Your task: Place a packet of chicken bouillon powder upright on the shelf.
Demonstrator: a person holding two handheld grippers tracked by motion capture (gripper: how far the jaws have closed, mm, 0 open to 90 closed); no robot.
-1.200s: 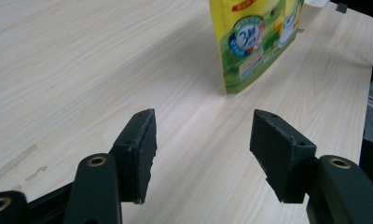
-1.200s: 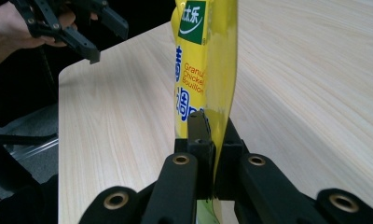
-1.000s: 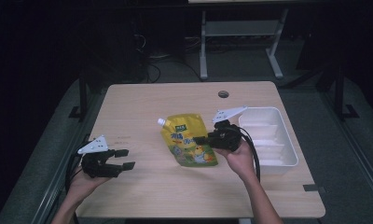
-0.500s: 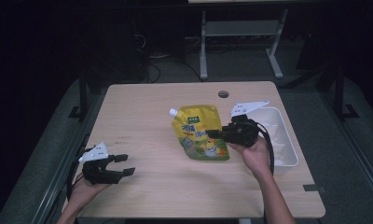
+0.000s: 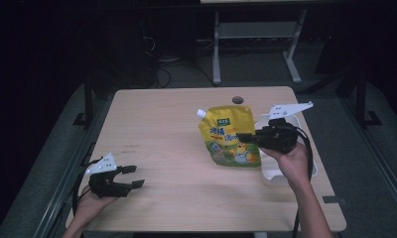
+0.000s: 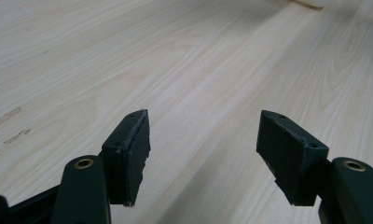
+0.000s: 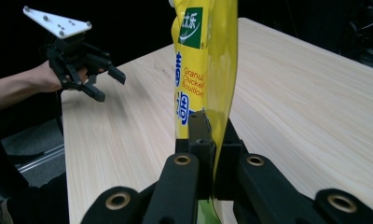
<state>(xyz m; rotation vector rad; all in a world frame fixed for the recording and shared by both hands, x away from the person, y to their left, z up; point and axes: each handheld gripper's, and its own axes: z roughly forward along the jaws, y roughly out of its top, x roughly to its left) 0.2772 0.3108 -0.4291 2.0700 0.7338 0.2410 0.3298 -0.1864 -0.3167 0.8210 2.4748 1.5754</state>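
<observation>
1. Left gripper (image 5: 129, 177): I hold it near my edge of the table (image 5: 166, 129), jaws spread wide with nothing between them. In the left gripper view its pads (image 6: 131, 151) are matte black, blocky and slightly chipped at the edges, and hover over bare pale wood with long straight grain. It has drifted back toward me over the last second, so I judge it idle and standing by.

2. Table: flat laminate in light wood pattern, smooth, with faint scuff marks just left of the left pads.

3. Right gripper (image 5: 243, 137): jaws closed narrow on the yellow pouch (image 5: 230, 135), pinching its side edge. In the right gripper view the thin film is clamped between the fingers (image 7: 201, 135), which sit low on the pouch, its printed face rising above them.

4. Yellow pouch: glossy, soft, flexible film with a white spout at the upper corner and green and blue print. A second ago it lay flat on the table; now it hangs upright from the fingers and has shifted toward the white tray (image 5: 275, 174). I judge the lift done and the carry toward the tray under way.

5. White tray: rigid, smooth plastic, rectangular, just beyond and beneath the right fingers, partly hidden by my hand.
</observation>
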